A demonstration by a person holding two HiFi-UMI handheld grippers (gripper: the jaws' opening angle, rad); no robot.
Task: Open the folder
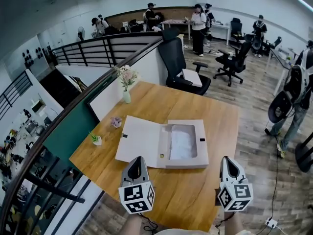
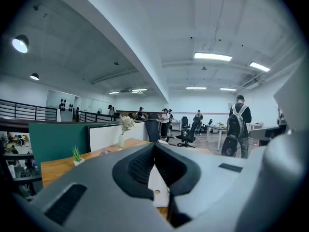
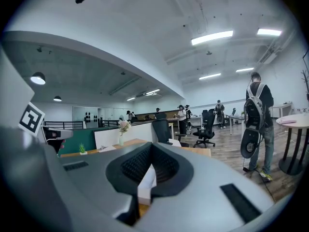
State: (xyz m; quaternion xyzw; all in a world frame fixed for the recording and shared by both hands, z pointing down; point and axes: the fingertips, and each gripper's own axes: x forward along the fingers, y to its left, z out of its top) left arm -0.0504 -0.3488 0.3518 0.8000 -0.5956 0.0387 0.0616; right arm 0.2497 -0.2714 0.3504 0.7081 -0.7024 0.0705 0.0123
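The white cardboard box folder point(image 1: 164, 143) is lying open on the wooden counter point(image 1: 195, 195), long axis left to right, just beyond the left gripper point(image 1: 137, 159) and right gripper point(image 1: 227, 159), both hovering with jaws closed and empty.

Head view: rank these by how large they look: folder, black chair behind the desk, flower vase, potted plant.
1. folder, lying open
2. chair, which stands farther from the camera, so it looks smaller than it is
3. flower vase
4. potted plant
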